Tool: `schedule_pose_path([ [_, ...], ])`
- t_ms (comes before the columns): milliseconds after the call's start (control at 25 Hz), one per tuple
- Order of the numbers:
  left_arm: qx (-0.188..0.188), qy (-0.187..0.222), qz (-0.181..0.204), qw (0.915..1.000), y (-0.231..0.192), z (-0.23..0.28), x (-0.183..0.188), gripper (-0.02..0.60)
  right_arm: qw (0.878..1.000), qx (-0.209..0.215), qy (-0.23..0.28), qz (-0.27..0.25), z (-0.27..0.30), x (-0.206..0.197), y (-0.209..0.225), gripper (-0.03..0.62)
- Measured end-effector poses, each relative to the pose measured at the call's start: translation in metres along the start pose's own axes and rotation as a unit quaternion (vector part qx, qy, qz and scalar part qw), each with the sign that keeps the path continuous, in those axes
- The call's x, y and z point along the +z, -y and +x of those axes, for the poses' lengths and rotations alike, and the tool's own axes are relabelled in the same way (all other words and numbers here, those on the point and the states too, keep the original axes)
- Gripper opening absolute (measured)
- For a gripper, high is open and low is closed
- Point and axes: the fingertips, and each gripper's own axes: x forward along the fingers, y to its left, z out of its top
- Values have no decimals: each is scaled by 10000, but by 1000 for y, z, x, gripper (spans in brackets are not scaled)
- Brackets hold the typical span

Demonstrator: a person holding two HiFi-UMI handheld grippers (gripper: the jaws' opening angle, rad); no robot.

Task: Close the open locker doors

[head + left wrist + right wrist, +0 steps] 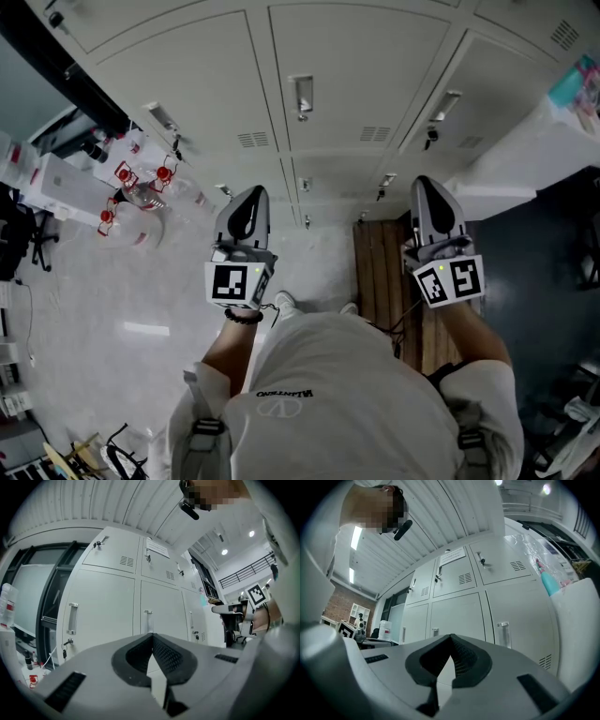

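A row of pale grey lockers (pixel 356 84) faces me, in two tiers, with handles and small keys. The doors straight ahead (pixel 154 606) lie flush with their frames. My left gripper (pixel 250 191) is held up in front of the lower tier, apart from it, jaws shut and empty. My right gripper (pixel 427 180) hangs level with it to the right, also shut on nothing. In the left gripper view the shut jaws (pixel 152 635) point at a lower door's handle (pixel 147 615). In the right gripper view the shut jaws (pixel 451 635) aim at lower doors (pixel 459 616).
A white panel (pixel 534 155) juts out from the locker row at the right, with a teal object (pixel 579 80) above it; whether it is a door I cannot tell. A wooden board (pixel 382 272) lies on the floor. A table with red-capped bottles (pixel 136 178) stands at the left.
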Motion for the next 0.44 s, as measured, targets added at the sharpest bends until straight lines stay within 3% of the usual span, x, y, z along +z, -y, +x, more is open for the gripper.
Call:
schedule_pose_path([
  [440,69,-57,8,10000,2,-2,-2,5,10000,61,-41,21,0,-3,-2,9],
])
